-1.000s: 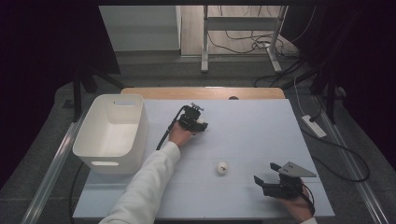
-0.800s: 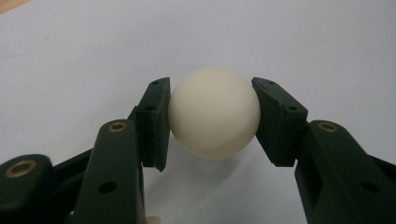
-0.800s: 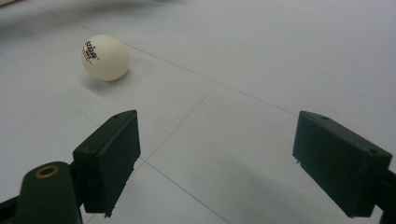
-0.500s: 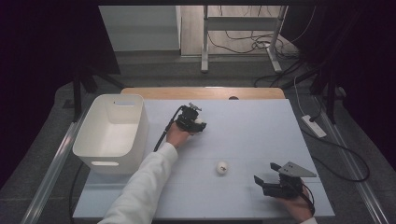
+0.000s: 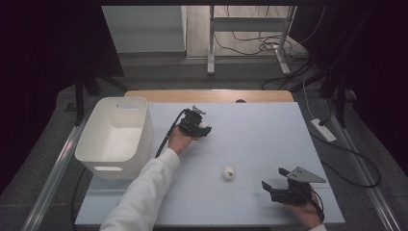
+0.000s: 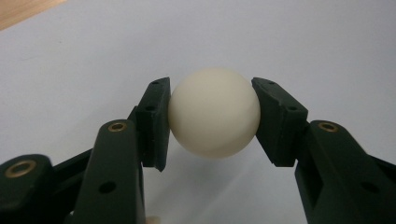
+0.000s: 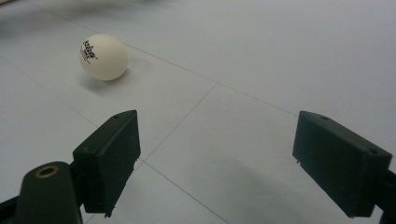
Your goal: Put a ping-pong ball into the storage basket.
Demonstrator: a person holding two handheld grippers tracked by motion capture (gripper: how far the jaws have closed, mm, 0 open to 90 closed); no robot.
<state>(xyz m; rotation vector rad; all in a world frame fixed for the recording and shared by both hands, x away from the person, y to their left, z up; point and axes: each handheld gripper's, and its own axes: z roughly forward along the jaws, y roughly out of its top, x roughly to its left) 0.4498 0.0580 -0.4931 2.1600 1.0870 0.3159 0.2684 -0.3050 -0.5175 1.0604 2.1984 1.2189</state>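
Dim room — grey floor (image 5: pixel 159 72), cables (image 5: pixel 250 45) strewn beyond the white-topped table (image 5: pixel 269 130).

Left hand-held gripper (image 5: pixel 201 126) clamped tight, arm outstretched; right hand-held gripper (image 5: pixel 274 187) low, jaws wide apart.

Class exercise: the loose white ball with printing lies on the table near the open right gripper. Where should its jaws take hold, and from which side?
Probably across the widest middle of the printed ball, one pad on each side. It is round, so it may roll; the right gripper is open, low and level, with bare table between, so come in level from the gripper's own side.
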